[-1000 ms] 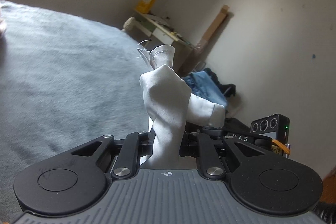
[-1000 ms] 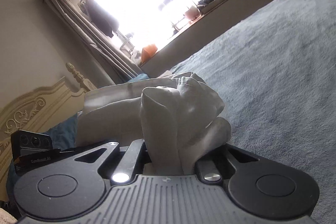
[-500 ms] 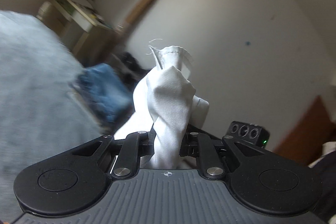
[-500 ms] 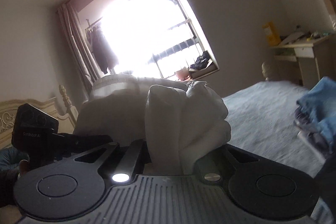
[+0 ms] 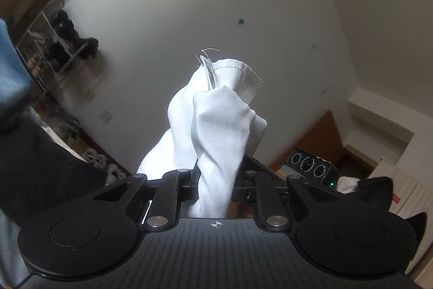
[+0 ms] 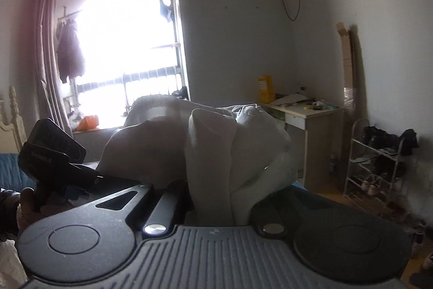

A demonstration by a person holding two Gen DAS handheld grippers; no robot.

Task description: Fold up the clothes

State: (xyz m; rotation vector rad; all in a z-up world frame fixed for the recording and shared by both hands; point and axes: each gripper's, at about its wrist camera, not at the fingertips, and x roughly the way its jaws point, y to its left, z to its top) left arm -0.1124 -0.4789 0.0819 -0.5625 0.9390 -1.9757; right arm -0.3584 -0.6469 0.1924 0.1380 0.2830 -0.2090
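A white garment (image 5: 219, 123) is bunched up between the fingers of my left gripper (image 5: 215, 180), which is shut on it; a hemmed edge with loose threads sticks up above the bunch. In the right wrist view the same white garment (image 6: 211, 142) is pinched in my right gripper (image 6: 213, 197), also shut on it, with folds spilling left and right over the jaws. Both grippers are raised and point at the room's walls. The other gripper's camera body (image 5: 311, 167) shows low right in the left wrist view, and again as the camera body (image 6: 51, 151) at the left in the right wrist view.
A metal shoe rack (image 6: 379, 161) stands against the right wall beside a small white desk (image 6: 305, 113). A bright barred window (image 6: 121, 58) fills the far wall. A blue-covered bed (image 6: 13, 169) lies at the left. Something blue (image 5: 10, 67) and a dark sleeve (image 5: 40, 161) sit at the left edge.
Both grippers have swung upward with the garment still held. The grey bed surface has dropped out of view; walls, window and shoe rack now fill the frames.
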